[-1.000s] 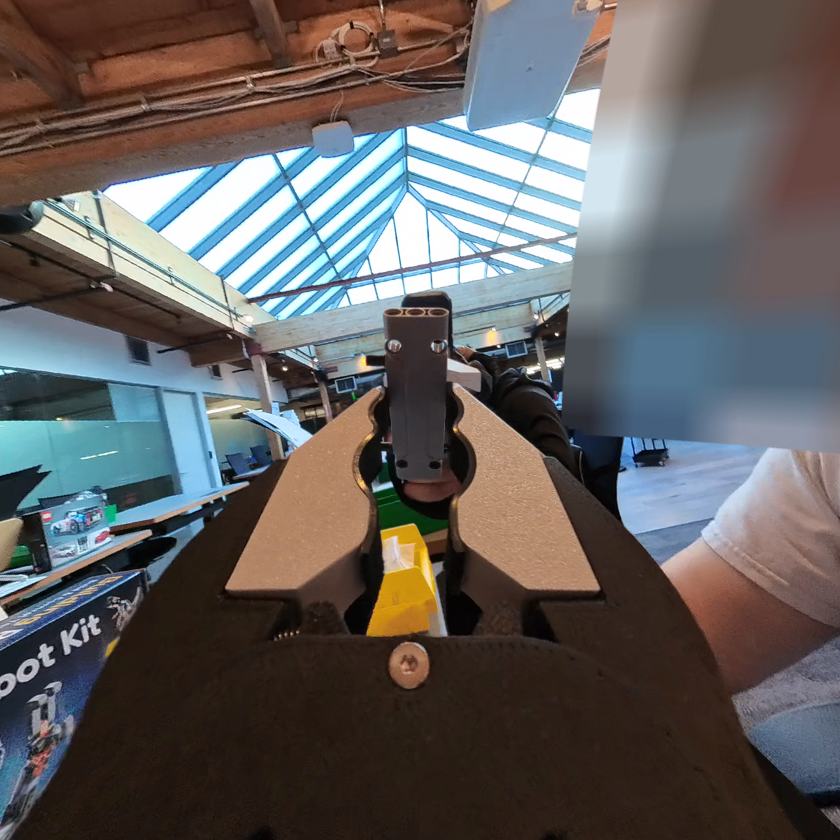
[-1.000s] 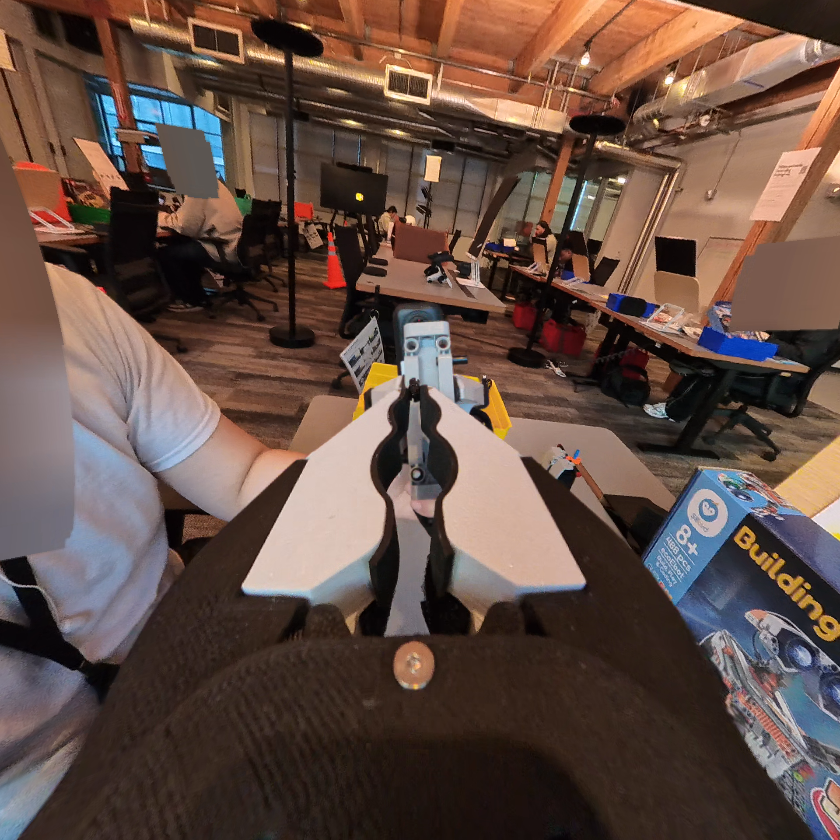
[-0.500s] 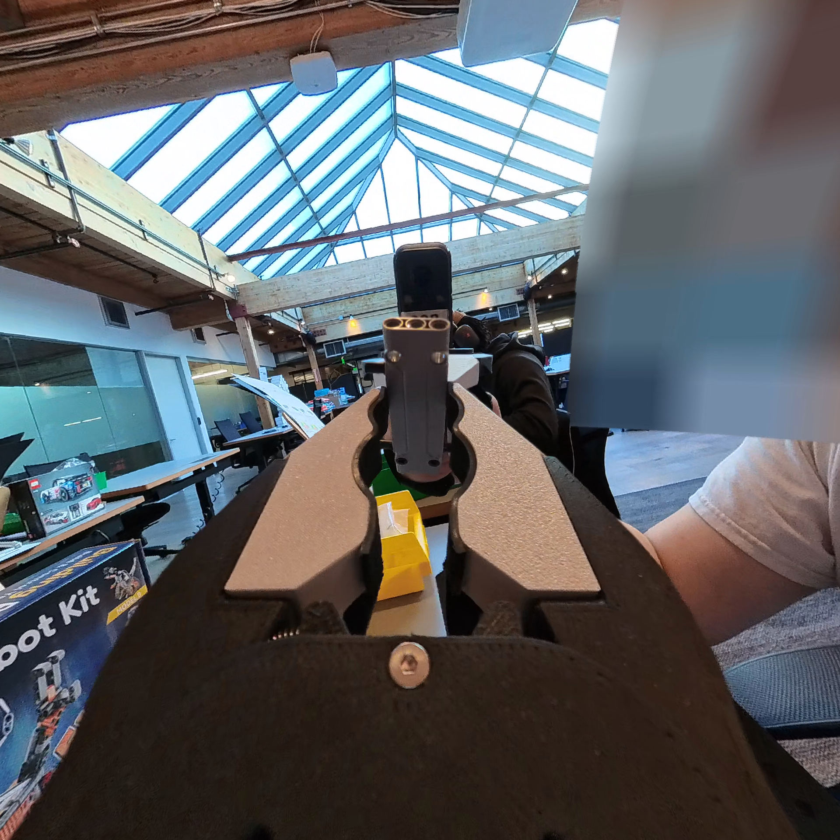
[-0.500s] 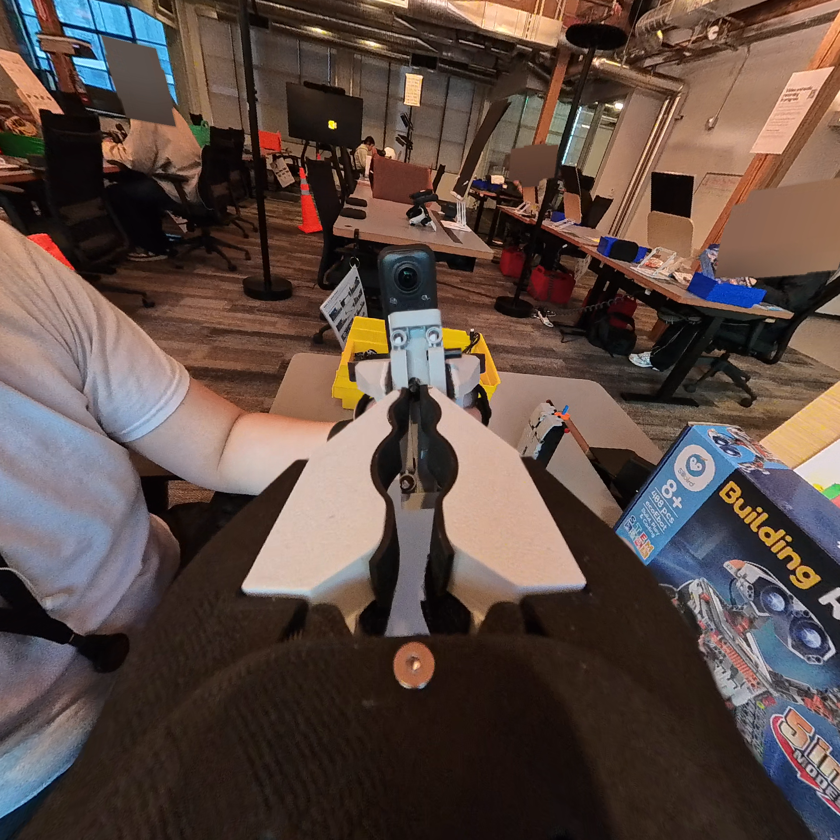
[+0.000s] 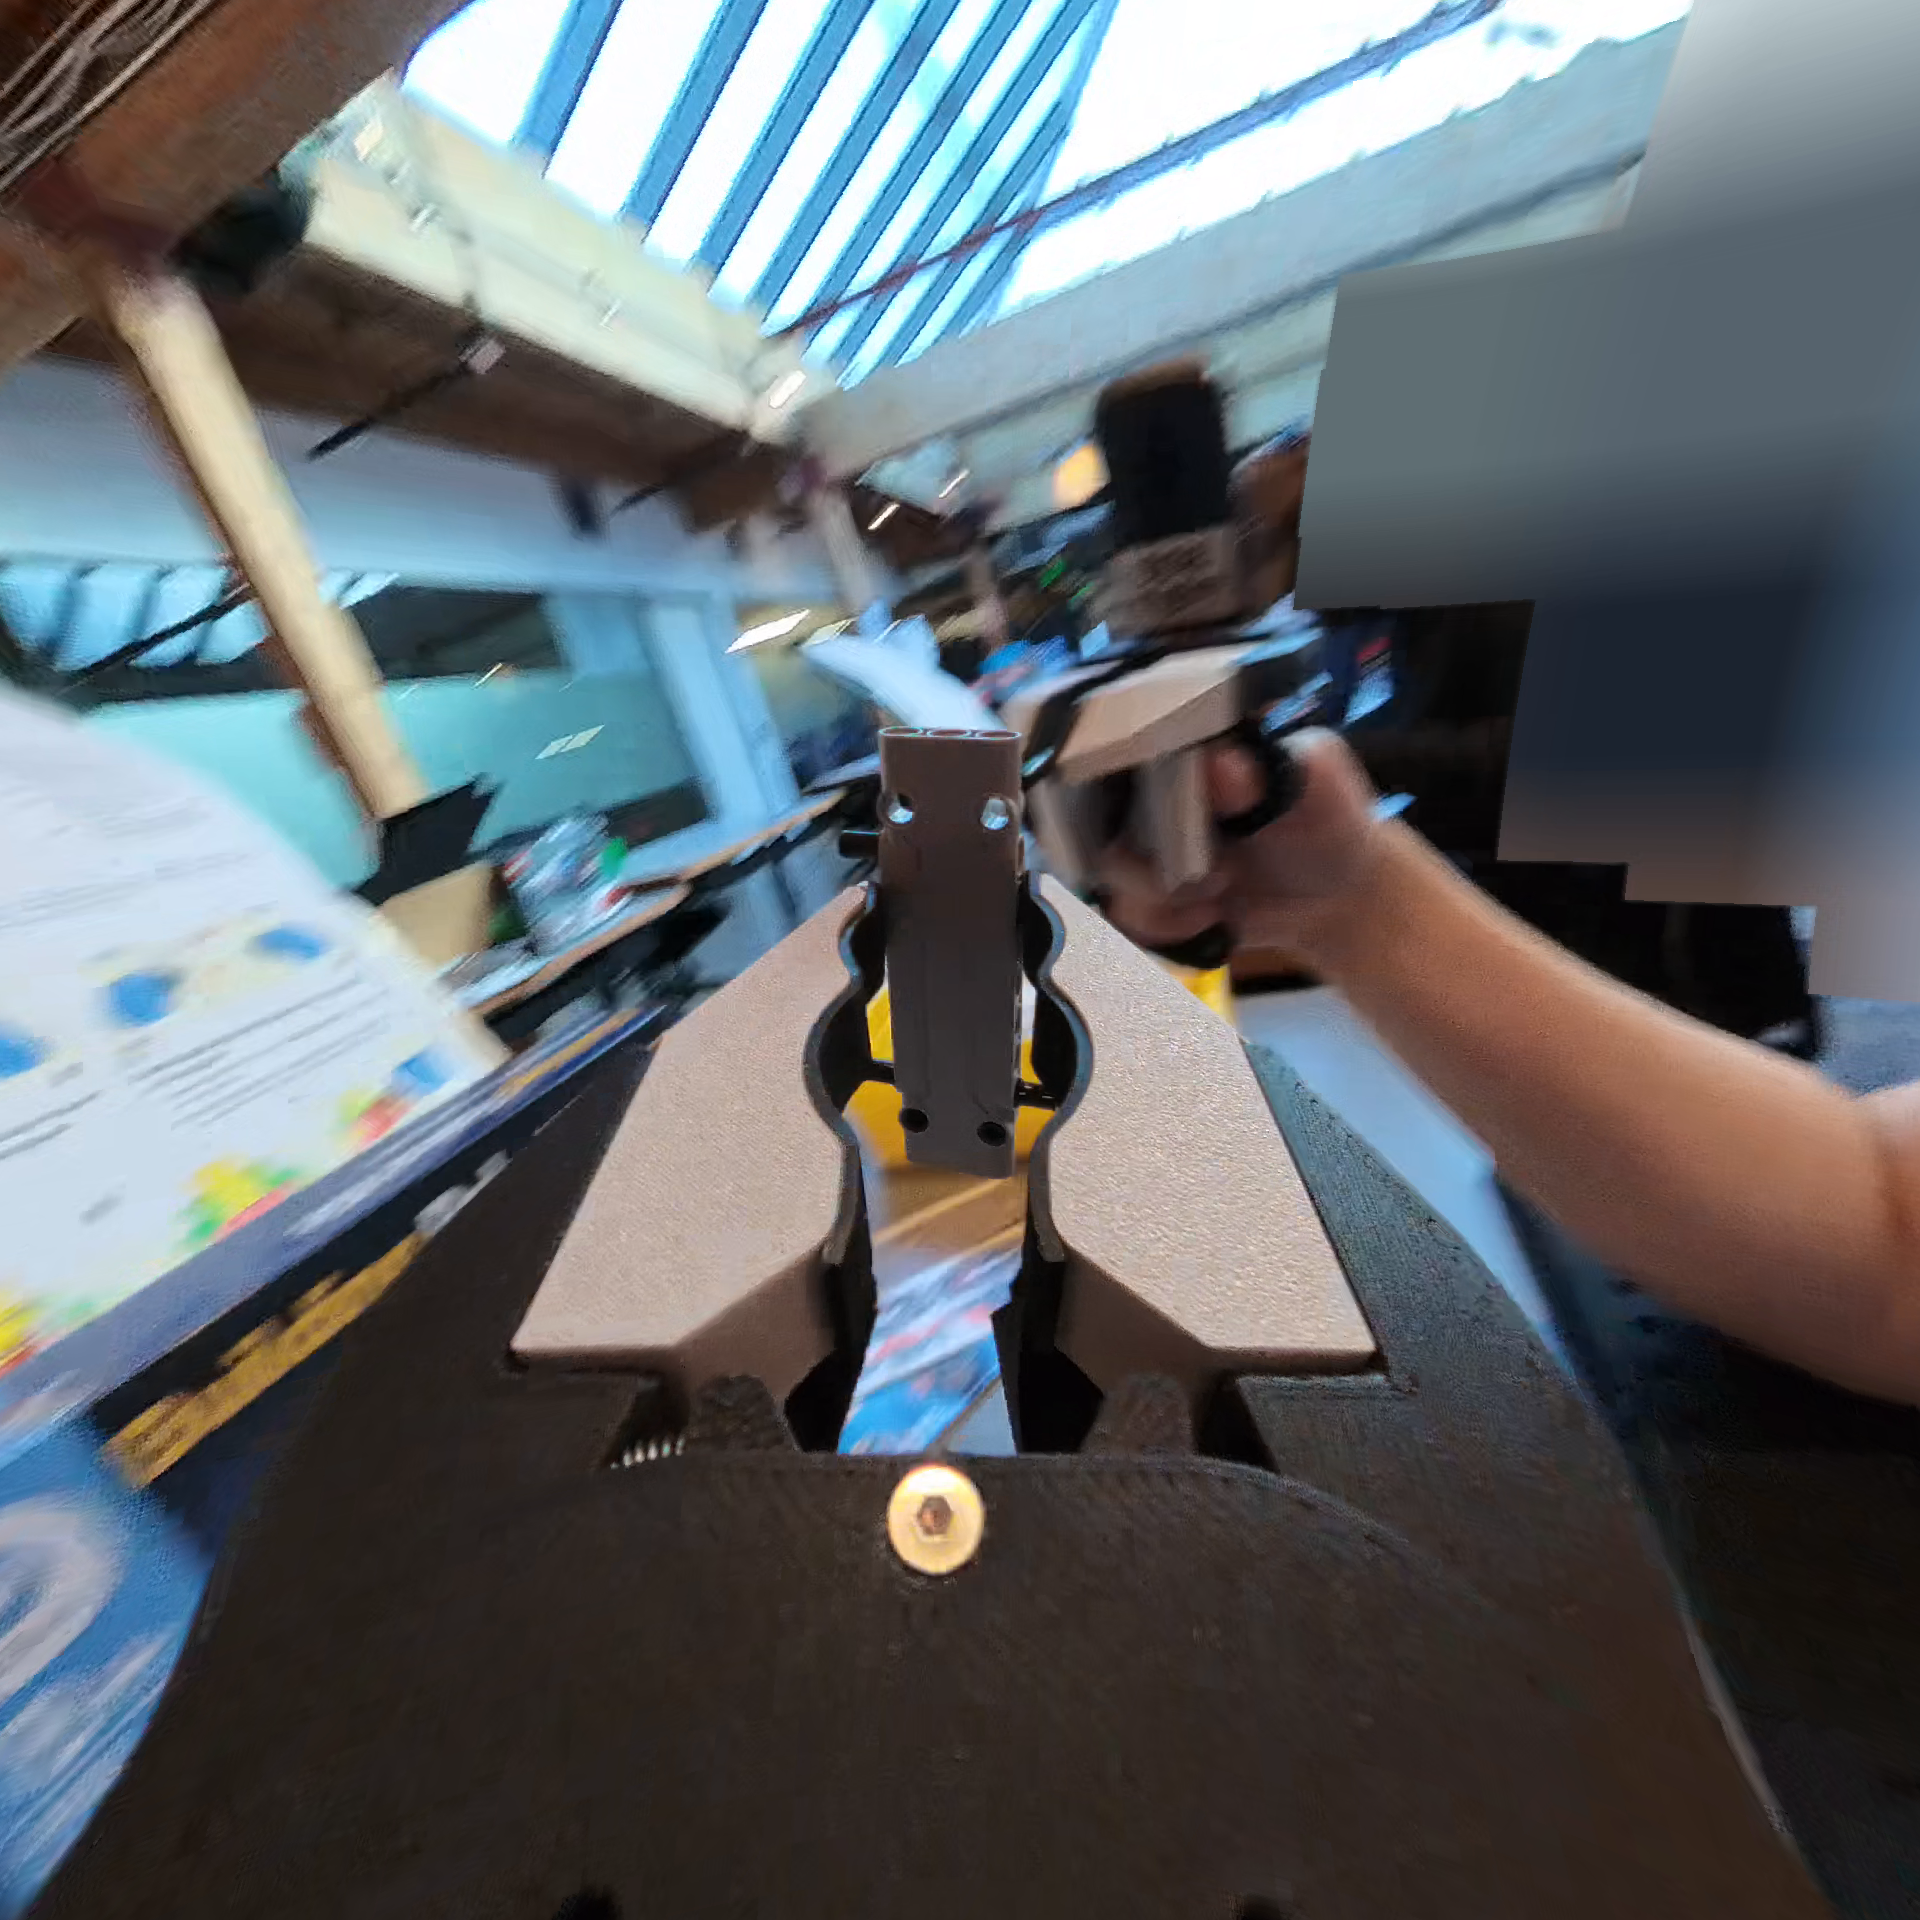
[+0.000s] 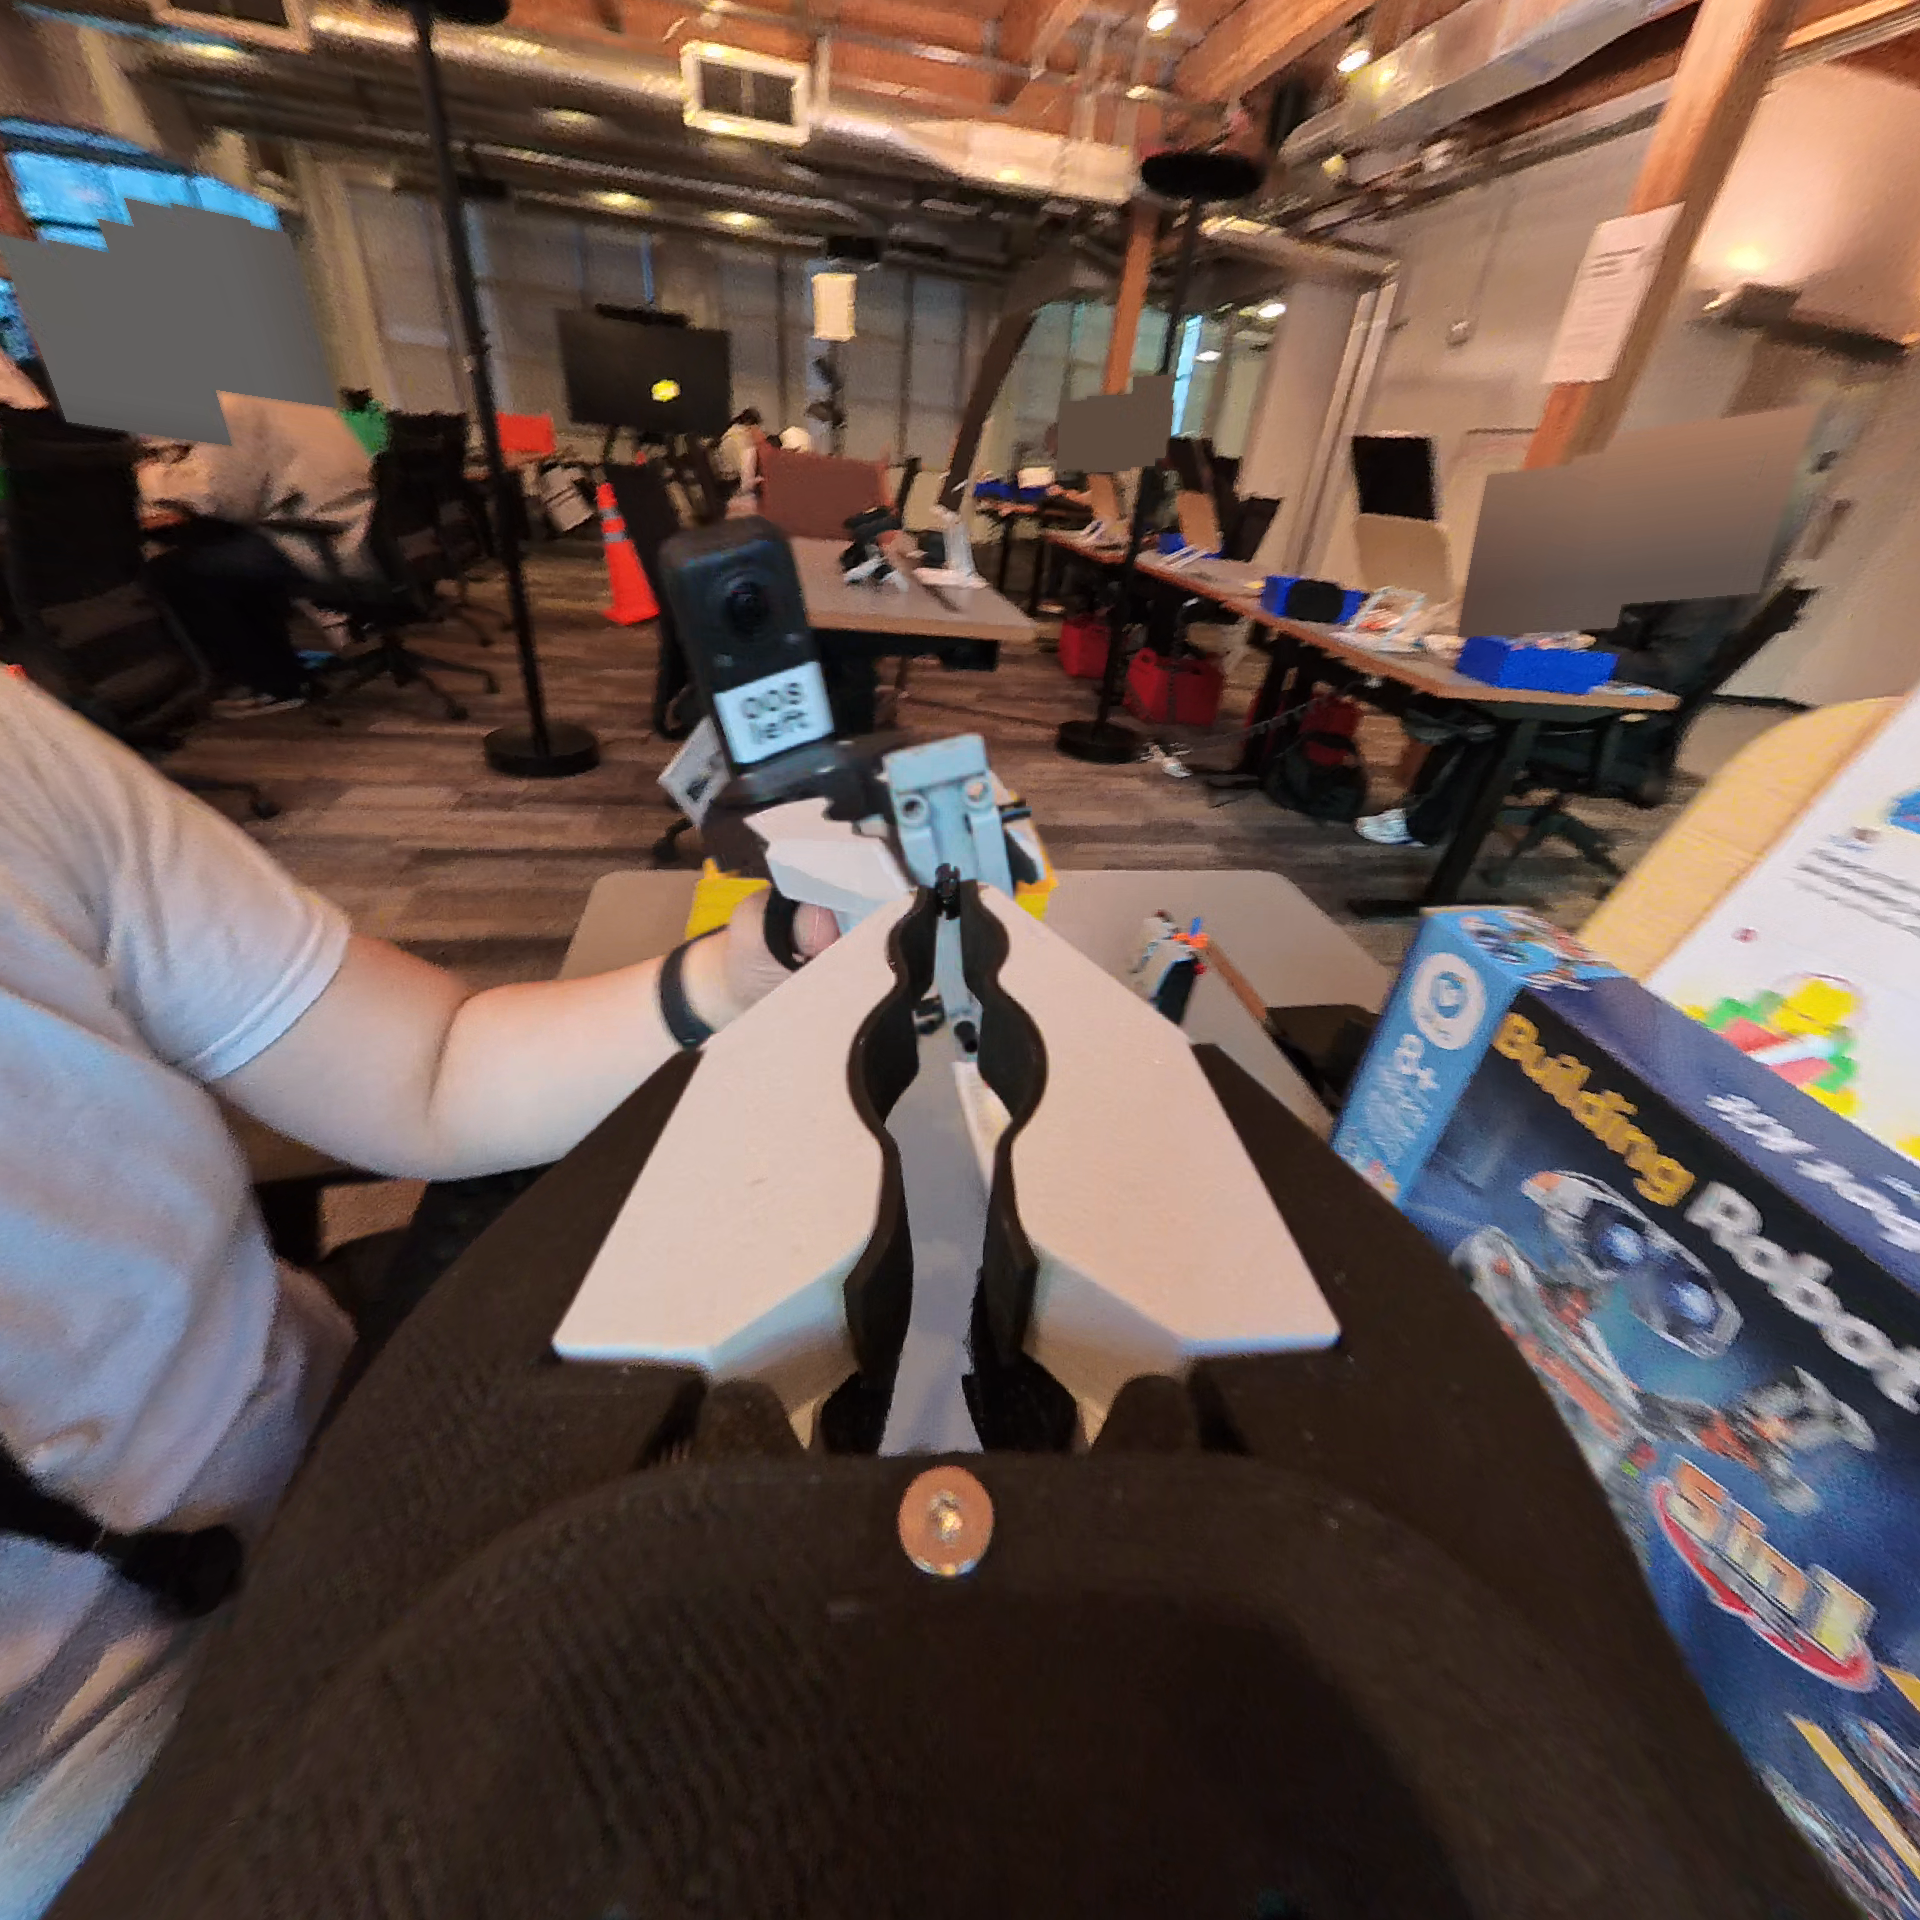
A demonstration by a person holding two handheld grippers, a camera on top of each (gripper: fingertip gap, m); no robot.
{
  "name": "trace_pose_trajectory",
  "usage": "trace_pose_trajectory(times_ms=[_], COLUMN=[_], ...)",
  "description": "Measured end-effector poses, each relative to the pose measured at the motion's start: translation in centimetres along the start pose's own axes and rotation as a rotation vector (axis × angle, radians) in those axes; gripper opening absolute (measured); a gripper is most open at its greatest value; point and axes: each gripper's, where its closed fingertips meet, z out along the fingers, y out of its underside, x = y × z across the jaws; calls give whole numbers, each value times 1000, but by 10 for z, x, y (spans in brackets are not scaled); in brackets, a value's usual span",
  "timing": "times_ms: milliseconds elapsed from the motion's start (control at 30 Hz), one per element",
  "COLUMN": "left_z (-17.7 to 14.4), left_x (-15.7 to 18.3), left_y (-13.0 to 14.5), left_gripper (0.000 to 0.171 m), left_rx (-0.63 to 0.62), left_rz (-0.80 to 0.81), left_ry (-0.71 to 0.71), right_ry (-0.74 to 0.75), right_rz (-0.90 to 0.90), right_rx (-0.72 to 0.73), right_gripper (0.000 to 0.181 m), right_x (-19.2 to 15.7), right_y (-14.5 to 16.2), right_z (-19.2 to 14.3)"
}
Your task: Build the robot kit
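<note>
In the left wrist view, the left gripper (image 5: pixel 948 935) pinches an upright grey plastic beam with pin holes (image 5: pixel 948 935), its top edge clear above the fingertips. The right gripper (image 5: pixel 1132 748) hangs apart beyond it, up in open air.

In the right wrist view, the right gripper (image 6: pixel 948 883) is pressed together on a thin grey part (image 6: pixel 954 997). The left gripper (image 6: pixel 914 831) sits just beyond. A blue cardboard kit box (image 6: pixel 1662 1247) crowds the right edge; the pale tabletop (image 6: pixel 1226 914) lies below.

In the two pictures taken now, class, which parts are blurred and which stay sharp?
Left wrist view: background, skylight and printed sheet are motion-smeared; the left gripper and its upright grey holed plastic block stay sharp. Right wrist view: mostly crisp, the dark blue cardboard toy box softens toward the edge; wide-angle bending in both.
</note>
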Motion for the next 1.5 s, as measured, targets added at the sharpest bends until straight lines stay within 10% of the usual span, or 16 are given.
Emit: trace_pose_trajectory(times_ms=[233, 367, 1233, 1500], left_z=[-21, -19, -10, -9], left_x=[-65, -63, -49, -48], left_y=[10, 8, -5, -5], left_gripper=[23, 23, 23, 23], left_rx=[-277, -269, -226, -208], left_rz=[62, 36, 151, 240], left_ry=[-539, -583, -564, -589], right_ry=[341, 518, 466, 528], right_rz=[-263, -318, -156, -402], right_rx=[161, 33, 56, -54], right_gripper=[3, 3, 3, 3], right_x=[0, 17, 26, 23], right_y=[-43, -19, -4, -4], right_z=[18, 42, 51, 49])
